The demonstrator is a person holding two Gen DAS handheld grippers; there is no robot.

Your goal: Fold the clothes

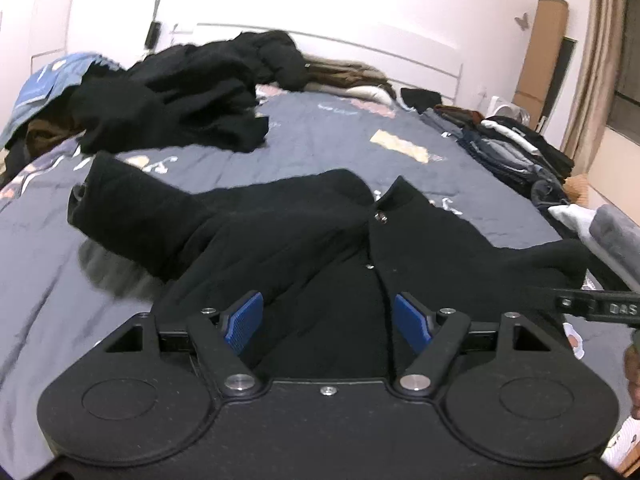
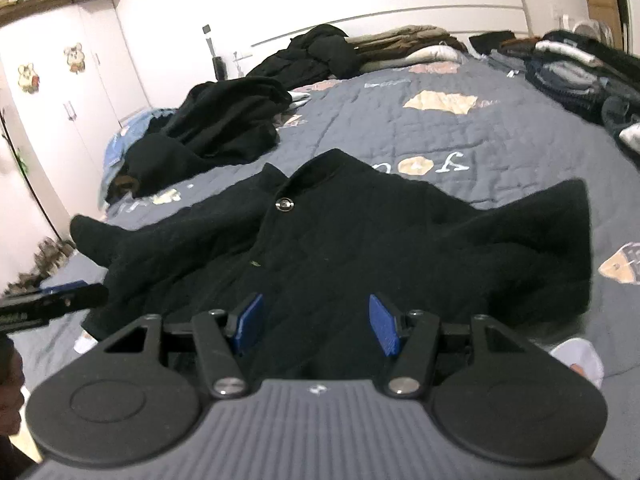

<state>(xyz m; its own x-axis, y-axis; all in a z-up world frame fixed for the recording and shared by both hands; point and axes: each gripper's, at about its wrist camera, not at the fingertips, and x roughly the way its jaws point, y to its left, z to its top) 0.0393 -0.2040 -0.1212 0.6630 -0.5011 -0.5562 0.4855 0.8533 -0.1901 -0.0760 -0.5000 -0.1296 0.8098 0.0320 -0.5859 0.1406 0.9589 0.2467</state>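
A black quilted jacket [image 1: 304,240] lies front up on the grey-blue bedspread [image 1: 320,140], collar away from me and both sleeves spread out to the sides. Its snap button [image 2: 285,204] shows below the collar. My left gripper [image 1: 328,320] hovers over the jacket's near hem, jaws open, with the blue pads [image 1: 244,326] standing apart and nothing pressed between them. My right gripper [image 2: 316,326] is open too, over the near hem of the jacket [image 2: 340,248]. Each gripper shows at the edge of the other's view: the right gripper [image 1: 592,306] and the left gripper [image 2: 52,302].
A heap of black clothes [image 1: 172,96] lies at the back left of the bed, over a light blue garment [image 1: 44,84]. Folded clothes [image 1: 516,148] are stacked along the right edge. A white headboard [image 1: 360,48] and a white wardrobe [image 2: 52,92] stand behind.
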